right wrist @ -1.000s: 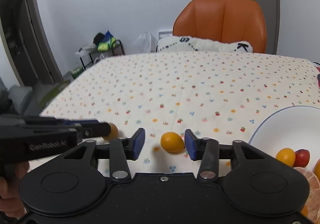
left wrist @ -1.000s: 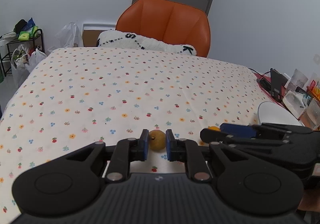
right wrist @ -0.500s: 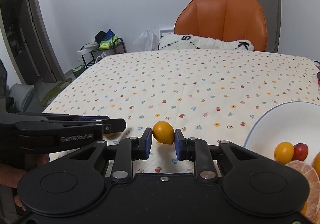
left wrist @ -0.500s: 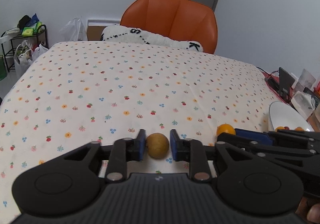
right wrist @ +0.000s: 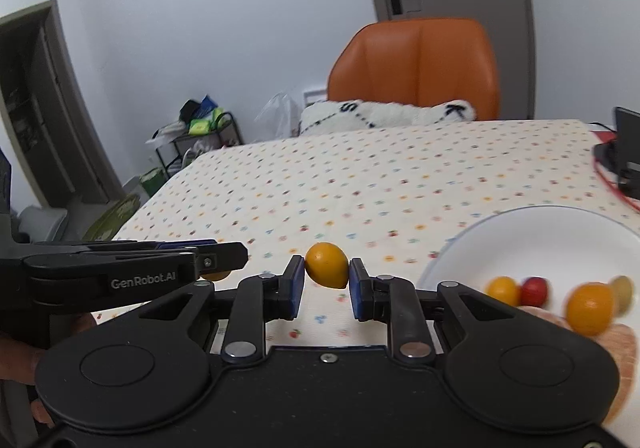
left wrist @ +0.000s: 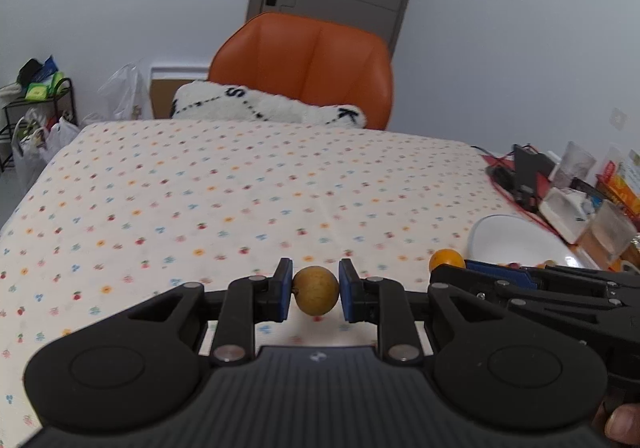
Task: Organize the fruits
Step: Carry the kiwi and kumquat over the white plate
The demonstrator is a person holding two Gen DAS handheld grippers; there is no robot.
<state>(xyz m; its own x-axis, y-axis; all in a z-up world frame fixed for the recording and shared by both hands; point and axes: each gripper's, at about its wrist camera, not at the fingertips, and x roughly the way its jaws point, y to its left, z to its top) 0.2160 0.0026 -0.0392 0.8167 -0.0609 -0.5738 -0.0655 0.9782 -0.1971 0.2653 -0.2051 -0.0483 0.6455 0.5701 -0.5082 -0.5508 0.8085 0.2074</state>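
Left hand-held gripper [left wrist: 315, 291] clamped brown fruit [left wrist: 315, 290]; right hand-held gripper [right wrist: 323, 276] pinched orange fruit [right wrist: 327, 264] w/ thin hold. Risk: round fruit could slip, roll off surface [right wrist: 400, 175] before bowl [right wrist: 540, 232].

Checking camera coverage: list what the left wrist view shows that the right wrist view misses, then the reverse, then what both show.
Left wrist only: the clutter of boxes at the table's right edge. Right wrist only: the fruit pile in the white plate, and a dark doorway. Both: the brown fruit in the left gripper, the orange fruit in the right gripper, orange chair, tablecloth.
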